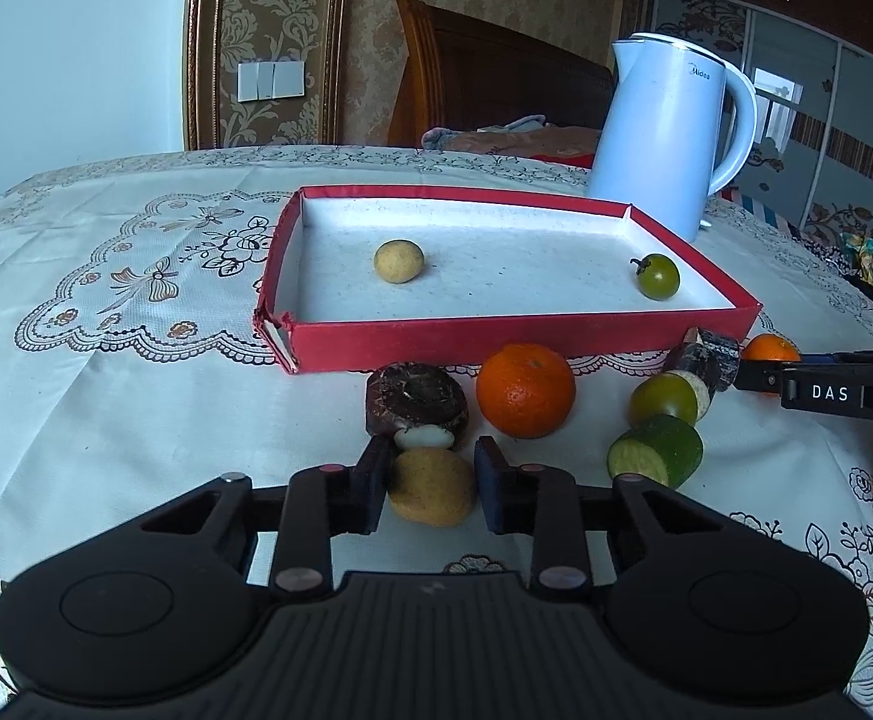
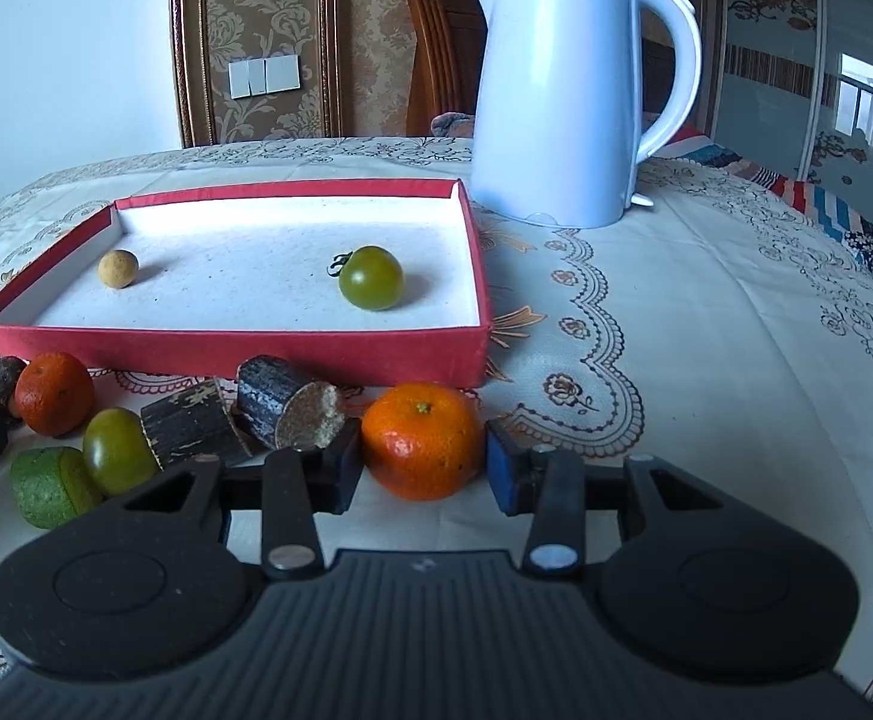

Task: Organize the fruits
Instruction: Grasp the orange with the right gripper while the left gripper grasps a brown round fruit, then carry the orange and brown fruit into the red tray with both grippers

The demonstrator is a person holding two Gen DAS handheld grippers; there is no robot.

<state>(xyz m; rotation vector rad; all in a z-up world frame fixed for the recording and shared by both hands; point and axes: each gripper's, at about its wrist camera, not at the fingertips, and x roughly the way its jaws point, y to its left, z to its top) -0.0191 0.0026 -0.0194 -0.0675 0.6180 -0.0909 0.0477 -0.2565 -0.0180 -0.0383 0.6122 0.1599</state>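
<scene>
The left gripper [image 1: 433, 483] pinches a longan [image 1: 432, 487]; the right gripper [image 2: 421, 462] pinches an orange [image 2: 421, 441]; either round fruit may slip when lifted.

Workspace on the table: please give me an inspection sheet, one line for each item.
Surface: table under a white tablecloth with printed flowers.
Job's things: red tray holds a tan round fruit and a green tomato; in front of it lie two oranges, one at the middle; a green tomato; a cucumber piece; dark cut pieces.
Clutter: white kettle.
Grippers: left gripper shut on a tan fruit; right gripper shut on the other orange.
Cables: nothing seen.
Surroundings: wooden chair, patterned wall, wardrobe.
</scene>
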